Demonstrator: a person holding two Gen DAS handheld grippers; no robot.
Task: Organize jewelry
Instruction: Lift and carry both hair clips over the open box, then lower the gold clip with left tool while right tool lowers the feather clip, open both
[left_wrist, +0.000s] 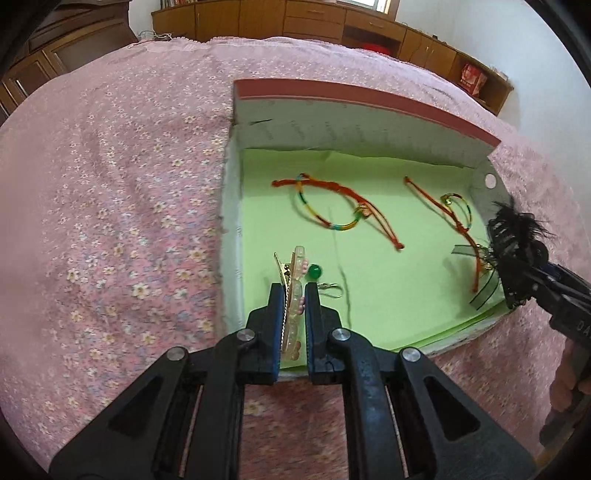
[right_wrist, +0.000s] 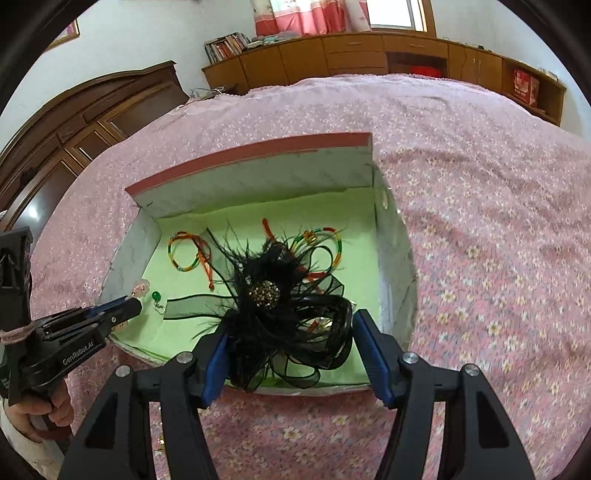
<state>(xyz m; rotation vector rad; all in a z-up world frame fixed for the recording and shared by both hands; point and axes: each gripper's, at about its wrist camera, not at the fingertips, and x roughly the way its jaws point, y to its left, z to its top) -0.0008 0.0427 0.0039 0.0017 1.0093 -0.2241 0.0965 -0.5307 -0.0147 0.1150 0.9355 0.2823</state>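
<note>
A: What has your left tool (left_wrist: 294, 295) got?

B: My left tool is closed down on a pale translucent hair clip (left_wrist: 293, 291) with a gold toothed bar; the clip stands on edge between the 2 fingers, over the near-left corner of the box (left_wrist: 365, 101). Just beyond it, a green bead earring (left_wrist: 315, 272) lies on the green liner (left_wrist: 369, 280).

A: And the right one?

B: My right tool (right_wrist: 291, 332) is spread wide around a black feather hair flower (right_wrist: 280, 299) with a beaded centre. Its left finger touches the feathers; the right finger (right_wrist: 373, 347) stands clear of the ribbon loops, so it isn't gripping.

A: Where's the rest?

B: 2 red cord bracelets (left_wrist: 332, 206) (left_wrist: 452, 214) lie on the liner further back. The box sits on a bed with a pink floral bedspread (left_wrist: 110, 184).
</note>
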